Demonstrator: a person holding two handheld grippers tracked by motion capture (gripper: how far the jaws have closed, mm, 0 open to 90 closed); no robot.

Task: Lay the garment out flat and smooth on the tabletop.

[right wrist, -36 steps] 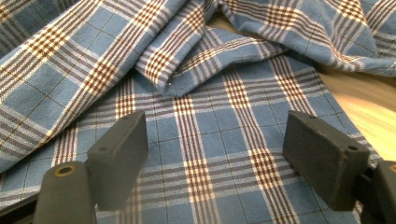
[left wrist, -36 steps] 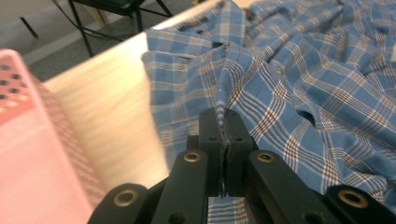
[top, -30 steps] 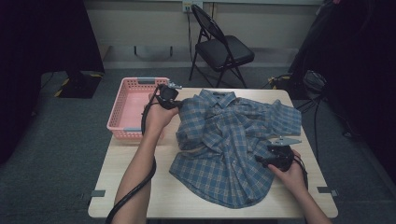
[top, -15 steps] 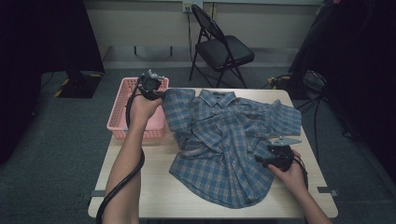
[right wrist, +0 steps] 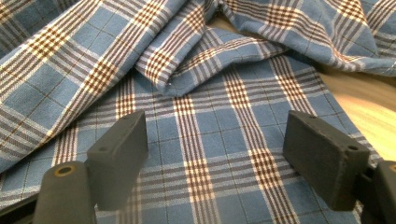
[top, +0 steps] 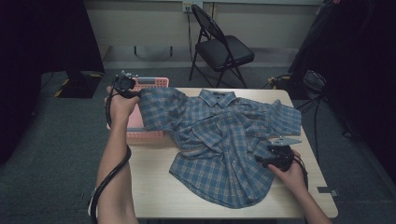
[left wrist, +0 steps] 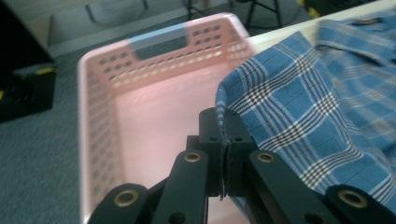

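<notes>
Left gripper (top: 125, 85), jaws clamped on a sleeve edge of the plaid shirt (top: 224, 140), holds it over the pink basket (top: 140, 135) at table's far left. Right gripper (top: 275, 157), jaws wide, rests on the shirt's near-right hem. Best approach: pull sleeve out flat w/o dragging the body; right should pin the cloth.

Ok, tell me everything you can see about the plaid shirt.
The plaid shirt is a blue collared shirt checked in white and dark brown, of what looks like woven cotton. It lies crumpled and partly spread on the wooden table, collar toward the far edge. The left gripper is shut on the edge of one sleeve, holding it out over the pink basket. The right gripper is open above the cloth near the shirt's right side, its fingers apart.
</notes>
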